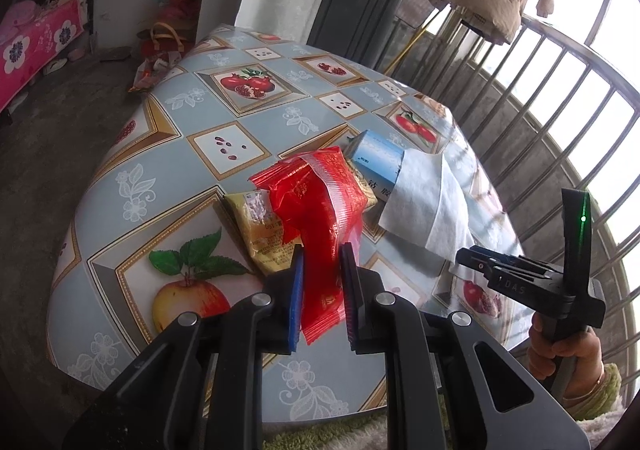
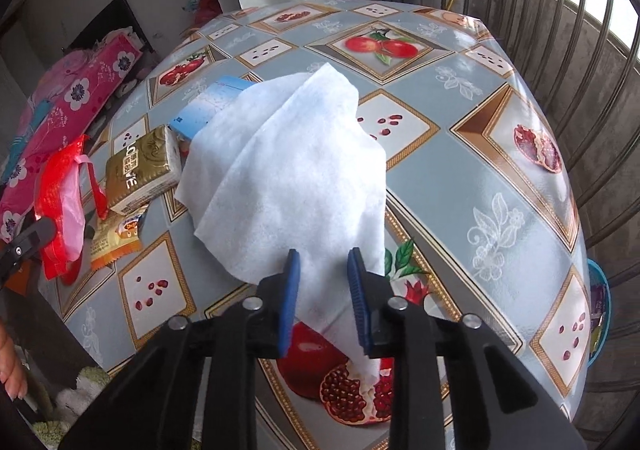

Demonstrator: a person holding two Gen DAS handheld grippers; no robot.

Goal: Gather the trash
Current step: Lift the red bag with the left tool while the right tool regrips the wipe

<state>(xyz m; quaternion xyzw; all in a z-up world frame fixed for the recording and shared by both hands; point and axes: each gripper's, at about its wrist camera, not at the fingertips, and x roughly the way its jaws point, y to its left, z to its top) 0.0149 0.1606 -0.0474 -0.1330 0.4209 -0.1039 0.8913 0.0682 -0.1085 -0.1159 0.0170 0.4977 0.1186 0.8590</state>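
A red plastic wrapper (image 1: 320,209) hangs between the fingers of my left gripper (image 1: 322,256); the jaws stand around its lower end with a gap on the right side, so the grip is unclear. It also shows in the right wrist view (image 2: 60,201). A white tissue sheet (image 2: 288,177) lies between the jaws of my right gripper (image 2: 324,262), which stand apart around it. The tissue also shows in the left wrist view (image 1: 428,205). A gold tissue pack (image 2: 140,169), an orange-yellow sachet (image 1: 264,234) and a blue box (image 1: 376,157) lie on the table.
The table (image 1: 168,153) has a fruit-patterned oilcloth. A metal railing (image 1: 580,101) runs along the right. A blue bin (image 2: 600,314) with wrappers stands beside the table's right edge. A pink floral bed (image 1: 32,41) is at the far left.
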